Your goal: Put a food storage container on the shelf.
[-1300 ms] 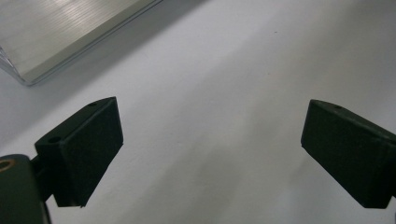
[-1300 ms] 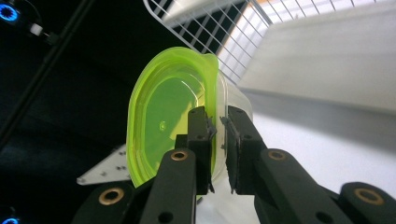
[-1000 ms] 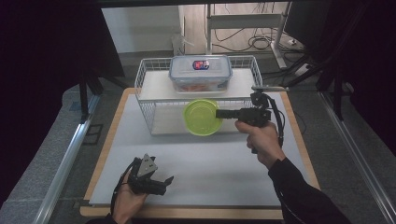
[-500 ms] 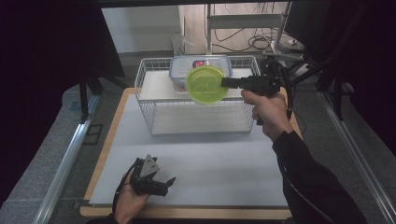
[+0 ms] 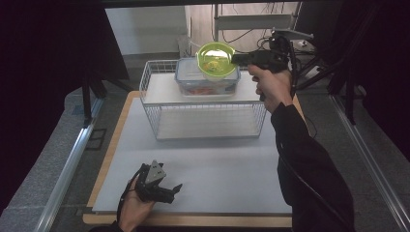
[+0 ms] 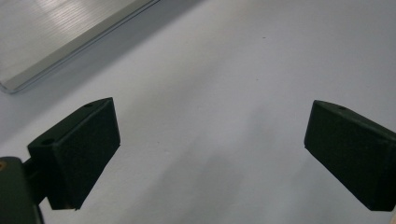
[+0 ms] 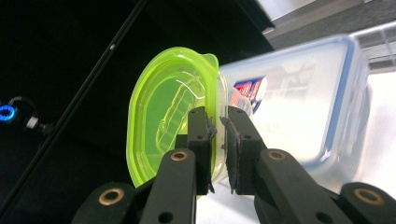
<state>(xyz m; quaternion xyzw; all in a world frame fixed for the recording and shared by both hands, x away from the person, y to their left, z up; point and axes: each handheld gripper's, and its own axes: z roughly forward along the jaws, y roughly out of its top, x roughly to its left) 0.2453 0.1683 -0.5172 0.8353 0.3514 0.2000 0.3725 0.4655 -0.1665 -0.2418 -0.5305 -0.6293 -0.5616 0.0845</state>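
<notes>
A lime-green plastic bowl [image 5: 215,59] hangs in the air above the clear lidded container [image 5: 193,83] on top of the white wire rack [image 5: 203,113]. My right gripper [image 5: 234,59] is shut on the bowl's rim and holds it tilted. In the right gripper view the two black jaws pinch the bowl's [image 7: 168,121] rim, the gripper [image 7: 218,140] in front of the container [image 7: 299,107] with its blue-edged lid. My left gripper [image 5: 170,191] rests low on the white mat near the front edge, jaws wide apart. In the left gripper view nothing lies between its pads [image 6: 84,149].
The white mat [image 5: 217,169] lies on a wooden board with bare room between rack and front edge. A metal rail [image 5: 67,164] runs along the left side. Cables and a stand [image 5: 290,38] sit behind the rack. Dark curtains flank both sides.
My right gripper has lifted the green bowl from in front of the rack, up and back to above the container on top. The left gripper has stayed put.
</notes>
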